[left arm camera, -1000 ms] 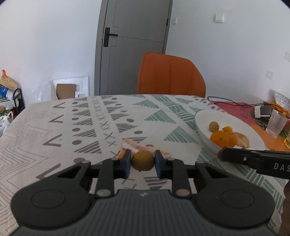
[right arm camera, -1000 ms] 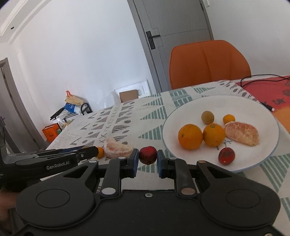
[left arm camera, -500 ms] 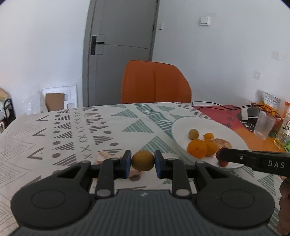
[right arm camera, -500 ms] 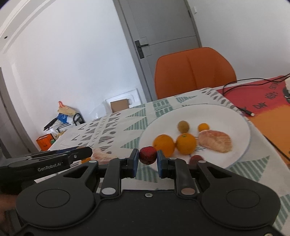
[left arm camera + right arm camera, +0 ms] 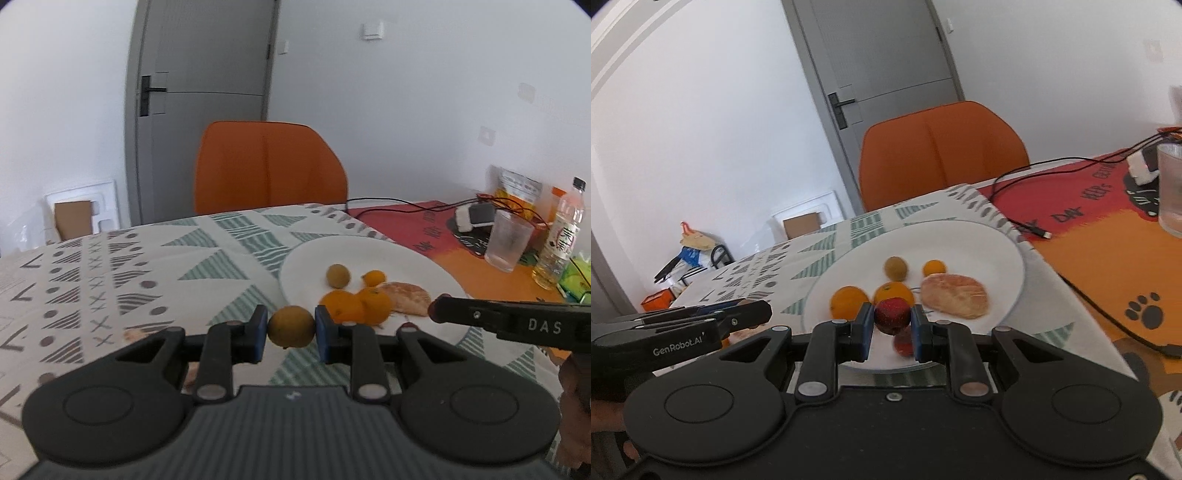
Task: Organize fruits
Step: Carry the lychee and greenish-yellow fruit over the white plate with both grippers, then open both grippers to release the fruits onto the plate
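Observation:
My left gripper (image 5: 291, 328) is shut on a round brown-green fruit (image 5: 291, 327) and holds it above the table, just left of the white plate (image 5: 406, 254). My right gripper (image 5: 892, 320) is shut on a small red fruit (image 5: 892, 316) over the plate's near edge (image 5: 1004, 243). The plate holds two oranges (image 5: 849, 301), a small brown fruit (image 5: 895, 267), a small orange fruit (image 5: 934, 267), a peeled citrus half (image 5: 955, 301) and another red fruit (image 5: 903, 343). A peeled citrus piece (image 5: 135, 334) lies on the cloth beside the left gripper.
An orange chair (image 5: 266, 170) stands at the table's far side. A black cable (image 5: 1082, 291) runs across the red-orange mat (image 5: 1108, 236) right of the plate. A glass (image 5: 508, 240), a bottle (image 5: 559, 240) and a charger (image 5: 474, 218) stand at the far right.
Both grippers have moved right toward the plate with their fruits held. The right gripper now hangs over the plate's near edge; the left one is close to its left rim.

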The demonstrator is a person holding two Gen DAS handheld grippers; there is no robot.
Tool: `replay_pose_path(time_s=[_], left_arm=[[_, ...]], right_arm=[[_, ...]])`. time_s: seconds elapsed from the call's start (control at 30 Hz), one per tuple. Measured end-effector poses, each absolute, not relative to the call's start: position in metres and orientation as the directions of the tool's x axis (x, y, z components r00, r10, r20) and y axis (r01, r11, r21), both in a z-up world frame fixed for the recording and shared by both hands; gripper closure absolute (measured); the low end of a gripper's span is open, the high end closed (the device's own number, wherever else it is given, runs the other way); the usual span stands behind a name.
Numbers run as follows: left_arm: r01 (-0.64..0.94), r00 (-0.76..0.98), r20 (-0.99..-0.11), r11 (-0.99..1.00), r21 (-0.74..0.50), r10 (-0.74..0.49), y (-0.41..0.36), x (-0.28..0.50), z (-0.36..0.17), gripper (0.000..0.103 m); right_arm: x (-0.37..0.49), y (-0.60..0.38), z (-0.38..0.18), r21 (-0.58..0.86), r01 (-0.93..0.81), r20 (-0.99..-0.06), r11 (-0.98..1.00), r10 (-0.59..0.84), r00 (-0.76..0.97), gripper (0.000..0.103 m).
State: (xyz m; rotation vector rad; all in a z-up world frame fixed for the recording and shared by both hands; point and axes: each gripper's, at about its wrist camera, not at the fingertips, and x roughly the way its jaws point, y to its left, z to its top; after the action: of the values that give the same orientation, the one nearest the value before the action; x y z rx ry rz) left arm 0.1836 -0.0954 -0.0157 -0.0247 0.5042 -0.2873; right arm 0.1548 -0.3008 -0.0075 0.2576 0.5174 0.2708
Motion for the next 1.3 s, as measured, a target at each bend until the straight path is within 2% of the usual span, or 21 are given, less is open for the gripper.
replay_pose_path(time_s=[0.33, 0.4, 0.7, 0.87, 0.97, 1.13, 1.23, 1.3], left_arm=[[0.324, 0.811, -0.486, 0.942, -0.088, -0.324, -0.123, 0.194, -0.019, 0.077], [0.337, 0.804, -0.492, 0.937, -0.086, -0.335, -0.129, 0.195, -0.019, 0.077], [0.371, 0.800, -0.489, 0.927, -0.054, -0.348, -0.148, 0.198, -0.013, 0.077], [0.350, 0.815, -0.478, 0.936, -0.042, -0.326, -0.148, 0.195, -0.008, 0.072], [0.328, 0.823, -0.481, 0.944, -0.034, -0.303, -0.143, 0.193, -0.006, 0.065], [0.276, 0.841, -0.475, 0.961, -0.033, -0.258, -0.126, 0.187, -0.003, 0.028], [0.245, 0.852, -0.470, 0.969, -0.034, -0.232, -0.114, 0.184, 0.000, 0.022], [0.228, 0.857, -0.467, 0.973, -0.039, -0.219, -0.106, 0.182, 0.001, 0.020]], right_arm=[[0.157, -0.319, -0.014, 0.328, -0.141, -0.442, 0.934, 0.283, 0.851, 0.082], [0.155, -0.321, -0.014, 0.331, -0.146, -0.427, 0.932, 0.286, 0.858, 0.075], [0.152, -0.327, -0.018, 0.344, -0.131, -0.431, 0.930, 0.281, 0.858, 0.075], [0.151, -0.329, -0.019, 0.351, -0.129, -0.433, 0.927, 0.283, 0.856, 0.075], [0.151, -0.327, -0.019, 0.355, -0.134, -0.434, 0.925, 0.290, 0.853, 0.075], [0.150, -0.321, -0.017, 0.356, -0.150, -0.431, 0.922, 0.305, 0.850, 0.074], [0.150, -0.316, -0.016, 0.350, -0.160, -0.428, 0.923, 0.310, 0.849, 0.069], [0.149, -0.312, -0.015, 0.344, -0.165, -0.424, 0.924, 0.310, 0.851, 0.062]])
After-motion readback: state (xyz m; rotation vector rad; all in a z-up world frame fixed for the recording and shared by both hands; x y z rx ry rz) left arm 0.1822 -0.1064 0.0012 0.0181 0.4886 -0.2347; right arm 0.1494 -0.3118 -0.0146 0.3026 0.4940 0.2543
